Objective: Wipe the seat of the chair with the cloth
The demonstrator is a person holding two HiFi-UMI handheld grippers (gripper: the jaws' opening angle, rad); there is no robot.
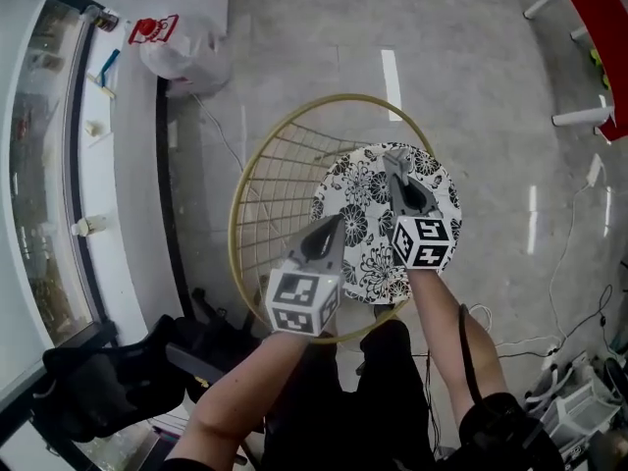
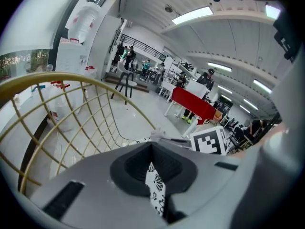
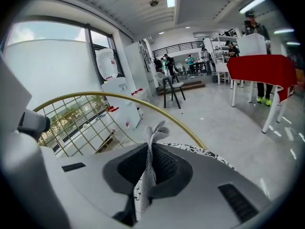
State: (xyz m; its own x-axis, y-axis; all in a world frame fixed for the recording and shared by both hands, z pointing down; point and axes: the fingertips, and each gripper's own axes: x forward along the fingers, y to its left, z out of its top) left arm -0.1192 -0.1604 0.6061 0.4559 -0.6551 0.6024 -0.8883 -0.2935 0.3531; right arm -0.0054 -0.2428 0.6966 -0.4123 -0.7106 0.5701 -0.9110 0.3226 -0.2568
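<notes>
Cloth (image 3: 151, 140) first: grey, meshy, bunched into a little fold and clamped tight between the jaws of the right gripper (image 3: 148, 162), with a tuft poking out past the tips. Sits up over the far half of the seat (image 1: 365, 226), can't tell if actually touching it. Seat itself: round, white with black flowers, tucked inside the gold wire chair (image 1: 247, 192). Left gripper (image 1: 331, 226) down at the near-left edge of that seat, jaws squeezed almost together with only a thin slit. Just the flower pattern peeking through it, so nothing obviously gripped there. Held on bare forearms (image 1: 442, 312) coming up from the bottom of the head view. Off to the side: white bag (image 1: 182, 27) with red print on the grey floor (image 1: 471, 67), plus a red table (image 3: 259, 68) further out.
</notes>
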